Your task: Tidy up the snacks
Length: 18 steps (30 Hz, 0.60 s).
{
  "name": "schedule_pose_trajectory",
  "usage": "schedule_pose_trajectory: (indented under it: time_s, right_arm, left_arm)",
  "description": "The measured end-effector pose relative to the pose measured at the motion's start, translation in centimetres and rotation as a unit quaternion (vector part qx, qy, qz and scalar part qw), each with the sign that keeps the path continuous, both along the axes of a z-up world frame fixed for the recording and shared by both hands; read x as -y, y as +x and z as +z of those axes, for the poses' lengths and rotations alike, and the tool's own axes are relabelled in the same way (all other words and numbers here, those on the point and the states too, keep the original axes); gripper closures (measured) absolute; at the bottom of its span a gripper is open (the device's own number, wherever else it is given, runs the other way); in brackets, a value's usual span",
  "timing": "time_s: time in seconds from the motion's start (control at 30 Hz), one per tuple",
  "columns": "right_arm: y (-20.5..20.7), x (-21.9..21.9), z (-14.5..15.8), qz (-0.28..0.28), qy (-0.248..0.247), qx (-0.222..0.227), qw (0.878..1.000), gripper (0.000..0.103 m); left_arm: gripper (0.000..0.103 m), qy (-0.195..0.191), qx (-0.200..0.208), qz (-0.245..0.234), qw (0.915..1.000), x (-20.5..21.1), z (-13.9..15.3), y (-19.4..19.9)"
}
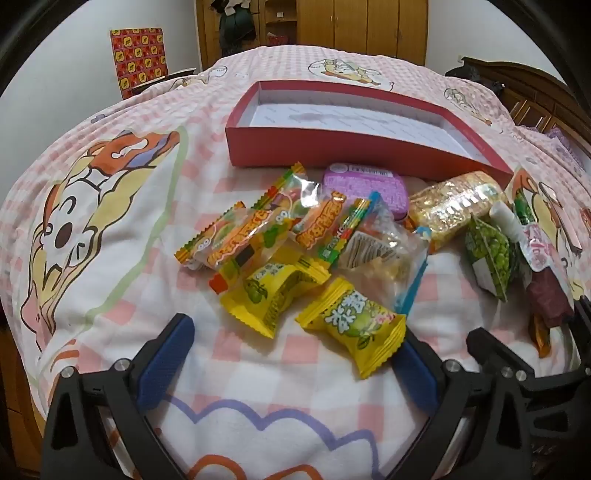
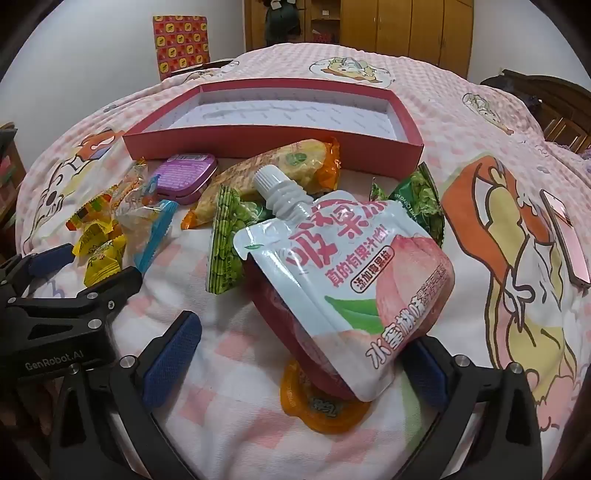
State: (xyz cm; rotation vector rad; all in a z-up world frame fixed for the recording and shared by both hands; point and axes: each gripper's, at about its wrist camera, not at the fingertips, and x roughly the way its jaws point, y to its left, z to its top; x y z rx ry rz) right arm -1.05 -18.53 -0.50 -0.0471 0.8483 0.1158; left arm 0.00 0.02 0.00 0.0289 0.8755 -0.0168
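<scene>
A heap of snacks lies on a pink checked bed in front of an empty red box (image 1: 288, 146) (image 2: 280, 146). My left gripper (image 1: 295, 358) is open around a yellow candy packet (image 1: 356, 326), whose right end is by the right finger; a second yellow packet (image 1: 273, 290) lies just beyond. My right gripper (image 2: 303, 358) is open around a white peach jelly pouch (image 2: 347, 273) with a spout, lying on a red pack and an orange jelly cup (image 2: 325, 410). Green pea packets (image 2: 225, 240), a purple tin (image 1: 364, 186) (image 2: 186, 177) and a golden cracker pack (image 1: 454, 203) (image 2: 273, 170) lie behind.
A pink phone (image 2: 567, 240) lies on the bed at the right. The left gripper's body (image 2: 55, 306) shows at the left of the right wrist view. A patterned chair (image 1: 138, 59) and wooden wardrobes (image 1: 362, 26) stand beyond the bed.
</scene>
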Motion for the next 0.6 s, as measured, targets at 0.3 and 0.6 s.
schedule_pose_trajectory:
  time_s: [0.3, 0.6]
  right_arm:
    - [-0.23, 0.04, -0.08, 0.0, 0.001, 0.001, 1.0, 0.0]
    - [-0.05, 0.05, 0.02, 0.0, 0.001, 0.003, 1.0, 0.0]
  left_arm:
    - [0.0, 0.004, 0.006, 0.0, 1.0, 0.31, -0.08, 0.03]
    - [0.0, 0.004, 0.007, 0.0, 1.0, 0.34, -0.07, 0.01]
